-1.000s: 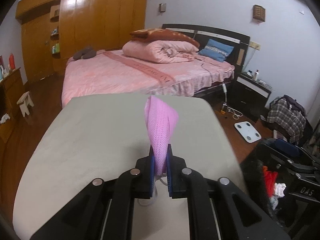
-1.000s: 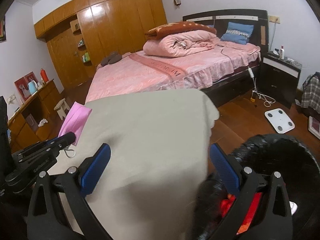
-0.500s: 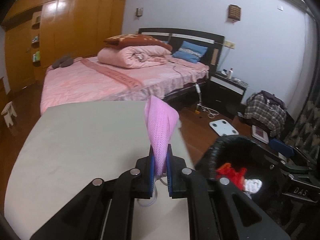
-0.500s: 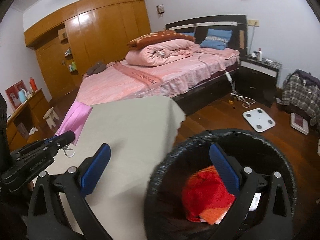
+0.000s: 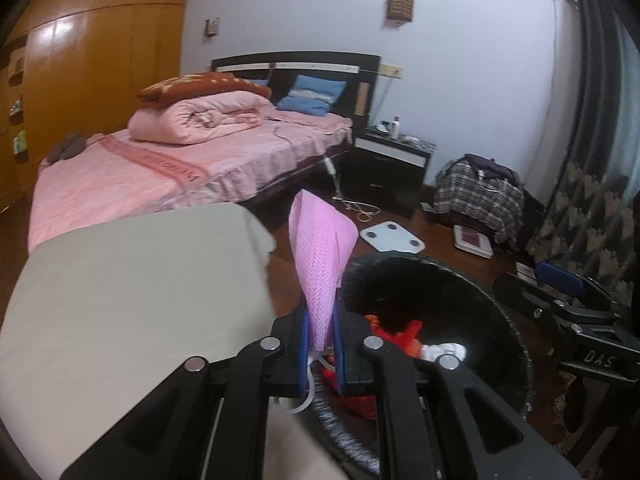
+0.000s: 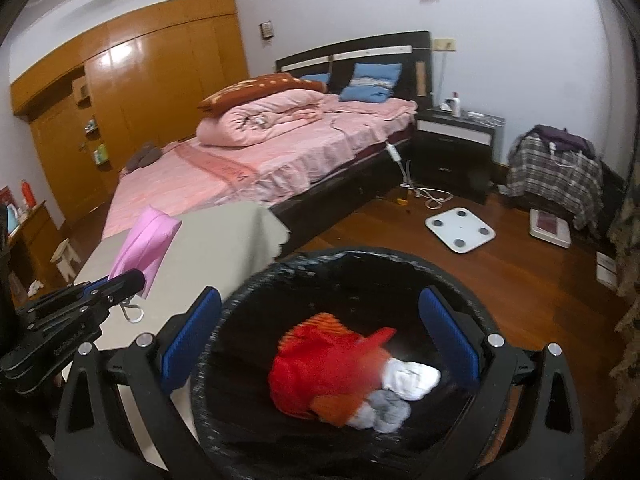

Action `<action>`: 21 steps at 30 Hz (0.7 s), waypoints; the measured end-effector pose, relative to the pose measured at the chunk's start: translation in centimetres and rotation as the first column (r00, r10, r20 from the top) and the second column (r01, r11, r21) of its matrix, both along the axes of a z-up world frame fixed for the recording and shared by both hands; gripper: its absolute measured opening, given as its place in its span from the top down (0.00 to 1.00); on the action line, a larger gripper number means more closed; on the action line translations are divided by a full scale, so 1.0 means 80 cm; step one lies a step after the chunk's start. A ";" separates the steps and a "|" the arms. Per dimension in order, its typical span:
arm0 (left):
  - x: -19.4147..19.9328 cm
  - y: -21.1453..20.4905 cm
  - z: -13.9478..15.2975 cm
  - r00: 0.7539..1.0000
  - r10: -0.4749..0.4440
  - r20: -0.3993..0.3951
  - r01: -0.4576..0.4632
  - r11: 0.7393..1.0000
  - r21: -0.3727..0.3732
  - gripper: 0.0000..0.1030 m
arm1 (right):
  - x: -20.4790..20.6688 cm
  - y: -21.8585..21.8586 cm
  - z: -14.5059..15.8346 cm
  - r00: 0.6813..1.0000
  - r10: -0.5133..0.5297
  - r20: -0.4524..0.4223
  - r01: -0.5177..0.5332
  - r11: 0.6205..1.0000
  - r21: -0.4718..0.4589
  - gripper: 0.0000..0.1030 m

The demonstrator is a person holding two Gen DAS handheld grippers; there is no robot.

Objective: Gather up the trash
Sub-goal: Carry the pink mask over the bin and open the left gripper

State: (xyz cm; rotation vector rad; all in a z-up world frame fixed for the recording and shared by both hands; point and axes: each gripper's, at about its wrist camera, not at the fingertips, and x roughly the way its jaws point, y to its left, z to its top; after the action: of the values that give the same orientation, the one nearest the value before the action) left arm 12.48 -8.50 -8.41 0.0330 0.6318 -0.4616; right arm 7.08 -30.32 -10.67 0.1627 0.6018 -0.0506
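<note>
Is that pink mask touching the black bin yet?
Apart. The right wrist view shows the pink mask, pinched in the left gripper, over the table beside the bin.

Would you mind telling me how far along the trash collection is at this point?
Done: a red bag and white wads already lie in the black bin. In hand: the left claw is shut on a pink face mask, at the bin's near rim. The right claw is open and empty. Left: dropping the mask in.

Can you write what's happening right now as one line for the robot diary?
left gripper: shut on pink mask | right gripper: open, empty | trash bin: red, white trash inside | mask not yet dropped
</note>
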 end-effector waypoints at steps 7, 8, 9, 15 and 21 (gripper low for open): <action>0.000 -0.052 -0.014 0.997 -0.070 -0.020 0.070 0.998 0.001 0.90 | -0.015 -0.037 -0.010 0.999 -0.054 -0.006 0.054 0.999 0.004 0.06; 0.001 -0.057 -0.016 0.997 -0.076 -0.022 0.076 0.997 0.001 0.90 | -0.017 -0.041 -0.012 0.998 -0.061 -0.005 0.061 0.998 0.006 0.06; 0.002 -0.065 -0.020 0.996 -0.085 -0.028 0.085 0.996 0.004 0.90 | -0.019 -0.044 -0.012 0.998 -0.067 -0.004 0.067 0.998 0.006 0.06; 0.008 -0.096 -0.031 0.991 -0.123 -0.045 0.123 0.992 0.005 0.90 | -0.027 -0.066 -0.015 0.995 -0.101 -0.001 0.101 0.995 0.010 0.06; 0.011 -0.108 -0.042 0.984 -0.164 -0.069 0.163 0.987 -0.018 0.57 | -0.030 -0.078 -0.016 0.992 -0.127 0.003 0.127 0.992 0.016 0.06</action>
State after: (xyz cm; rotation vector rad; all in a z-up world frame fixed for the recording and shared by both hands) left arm 13.35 -17.13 -11.79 0.0573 0.6981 -0.6272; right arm 4.66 -36.53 -11.98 0.2165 0.5878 -0.1686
